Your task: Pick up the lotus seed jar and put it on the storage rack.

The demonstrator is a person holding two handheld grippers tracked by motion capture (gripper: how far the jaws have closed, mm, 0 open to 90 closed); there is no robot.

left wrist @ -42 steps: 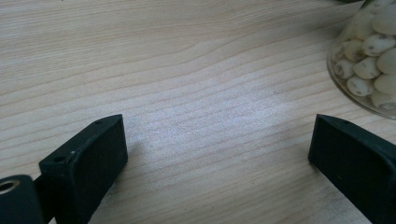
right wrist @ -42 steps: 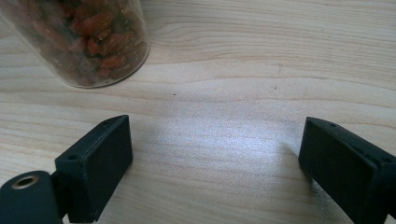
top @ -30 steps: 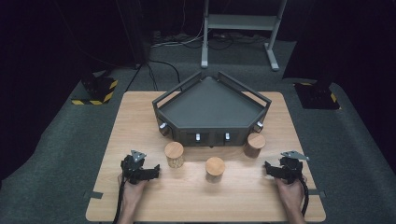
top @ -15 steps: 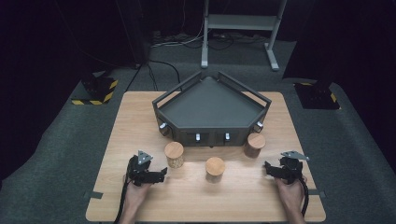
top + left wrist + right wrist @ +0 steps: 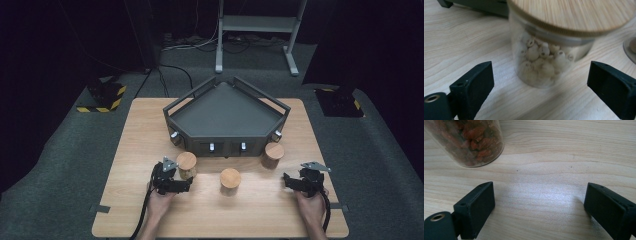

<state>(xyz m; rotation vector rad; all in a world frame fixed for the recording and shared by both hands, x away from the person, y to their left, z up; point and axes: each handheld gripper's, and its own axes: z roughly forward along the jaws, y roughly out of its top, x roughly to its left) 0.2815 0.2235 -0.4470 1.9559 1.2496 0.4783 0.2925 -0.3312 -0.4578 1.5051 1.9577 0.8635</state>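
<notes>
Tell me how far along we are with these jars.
Nothing looks done: all three jars stand on the table, and the tray is bare. In hand: the left gripper, jaws open, faces the jar of pale beads without touching it. Left: close on it. The right gripper waits open, apart from the jar of reddish bits.

Tray (image 5: 227, 112) at table (image 5: 140, 130) rear centre; three jars before it: left (image 5: 186, 164), middle (image 5: 230, 180) nearest front edge, right (image 5: 273, 154).
</notes>
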